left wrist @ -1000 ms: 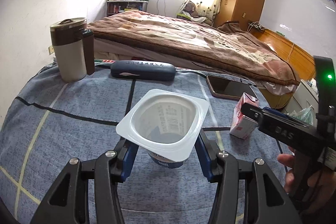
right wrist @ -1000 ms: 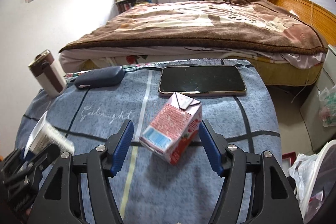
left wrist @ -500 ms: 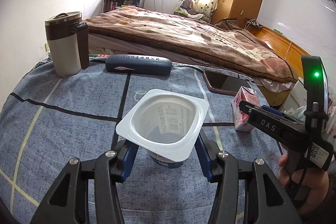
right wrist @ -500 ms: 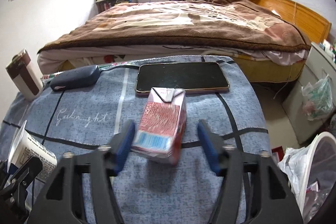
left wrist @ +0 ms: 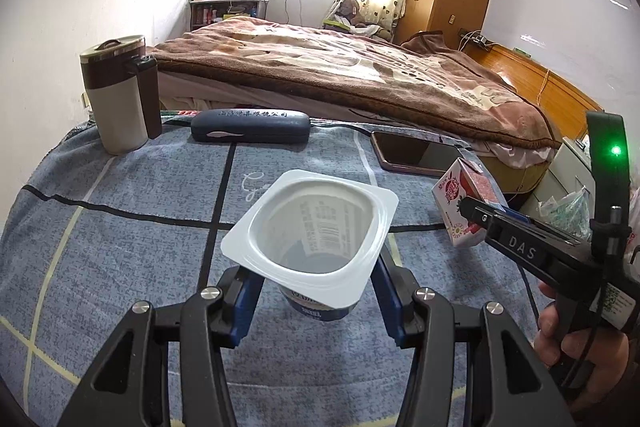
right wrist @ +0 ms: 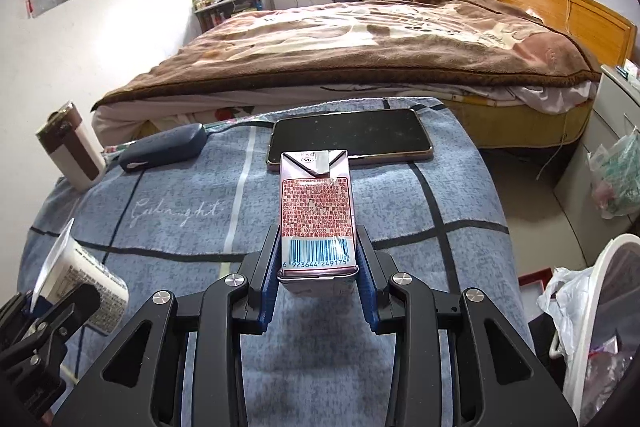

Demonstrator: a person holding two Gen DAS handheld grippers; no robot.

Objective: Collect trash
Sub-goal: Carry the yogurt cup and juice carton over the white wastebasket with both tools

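Bedroom, big bed [right wrist: 360, 47] with a brown blanket filling the upper half of both views, blue checked cloth covering the worktop [left wrist: 120, 227] in the lower half. Both trash items are being gripped, so the pickup step looks done and the carry to the bin is what's in hand. Left claw [left wrist: 316, 291] is sitting narrowed around the empty white yogurt cup [left wrist: 312, 231], centre of the left view, pads pressing under its rim, cup upright. Right claw [right wrist: 318, 267] is clamping the pink milk carton [right wrist: 316, 215] at its barcode end, centre of the right view, carton pointing away toward the phone [right wrist: 348, 139]. White lined bin [right wrist: 600, 327] is showing at the lower right edge of the right view. Next move probably calls for swinging both items right, over the bin rim, then letting go. Thermos [left wrist: 116, 95] and glasses case [left wrist: 250, 125], upper left, aren't trash.
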